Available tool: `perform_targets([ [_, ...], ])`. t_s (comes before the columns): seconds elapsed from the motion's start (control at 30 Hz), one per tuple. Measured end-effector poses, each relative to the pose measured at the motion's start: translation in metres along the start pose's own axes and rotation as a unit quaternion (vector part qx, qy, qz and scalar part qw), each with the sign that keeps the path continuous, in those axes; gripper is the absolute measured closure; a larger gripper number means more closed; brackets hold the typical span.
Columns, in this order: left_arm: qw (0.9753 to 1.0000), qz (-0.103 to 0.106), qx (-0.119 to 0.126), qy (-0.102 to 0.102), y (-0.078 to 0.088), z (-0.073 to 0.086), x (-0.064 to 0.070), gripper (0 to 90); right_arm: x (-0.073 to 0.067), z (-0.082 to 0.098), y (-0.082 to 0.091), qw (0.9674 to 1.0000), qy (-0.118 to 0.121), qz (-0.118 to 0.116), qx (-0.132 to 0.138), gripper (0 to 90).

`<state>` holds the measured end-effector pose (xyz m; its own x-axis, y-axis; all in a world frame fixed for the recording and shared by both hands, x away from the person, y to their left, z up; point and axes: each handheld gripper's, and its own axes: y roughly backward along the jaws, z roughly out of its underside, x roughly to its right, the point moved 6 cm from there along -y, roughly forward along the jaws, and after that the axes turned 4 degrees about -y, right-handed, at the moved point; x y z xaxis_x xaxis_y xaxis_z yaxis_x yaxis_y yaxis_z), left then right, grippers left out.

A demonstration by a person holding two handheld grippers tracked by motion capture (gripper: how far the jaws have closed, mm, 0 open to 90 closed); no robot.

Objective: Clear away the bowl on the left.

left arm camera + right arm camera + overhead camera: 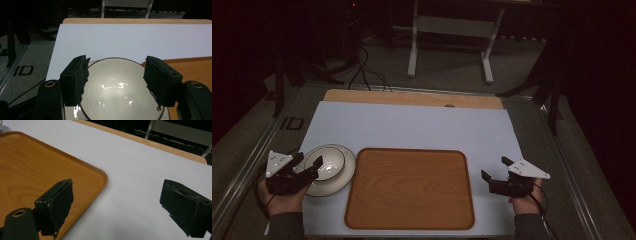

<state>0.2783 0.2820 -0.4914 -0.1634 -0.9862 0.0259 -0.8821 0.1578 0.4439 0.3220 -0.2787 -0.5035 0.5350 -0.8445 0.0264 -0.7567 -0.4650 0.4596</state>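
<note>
- L gripper (308, 163) at table's left edge, held in person's left hand (282, 200); jaws wide apart, nothing pinched.
- Bowl (328, 164) sits on a plate (343, 177), both white w/ dark rim line, just left of tray.
- In left gripper view, L gripper (116, 75) jaws straddle the bowl (117, 92): one pad over its left rim, other over right rim. Contact w/ rim: can't tell.
- Tray (409, 188): wood-look, rounded corners, mid table near front edge, bare. Plate's right edge just beside tray's left edge.
- R gripper (495, 169) right of tray, in right hand (526, 200), jaws spread, holding nothing; well apart from bowl.
- Right gripper view: R gripper (116, 205) over white mat (140, 182), left jaw above tray (37, 170) corner.
- White mat (412, 127) covers tabletop; wood strip (412, 97) shows at far edge.
</note>
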Motion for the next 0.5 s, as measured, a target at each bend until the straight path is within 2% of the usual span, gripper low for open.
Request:
perform_targets([
  [0.5, 1.0000, -0.003, -0.002, 0.004, 0.0005, 0.0000, -0.0025, 37.4, 0.0007, -0.0026, 0.0006, 0.9999, 0.000, -0.001, 0.013, 11.2],
])
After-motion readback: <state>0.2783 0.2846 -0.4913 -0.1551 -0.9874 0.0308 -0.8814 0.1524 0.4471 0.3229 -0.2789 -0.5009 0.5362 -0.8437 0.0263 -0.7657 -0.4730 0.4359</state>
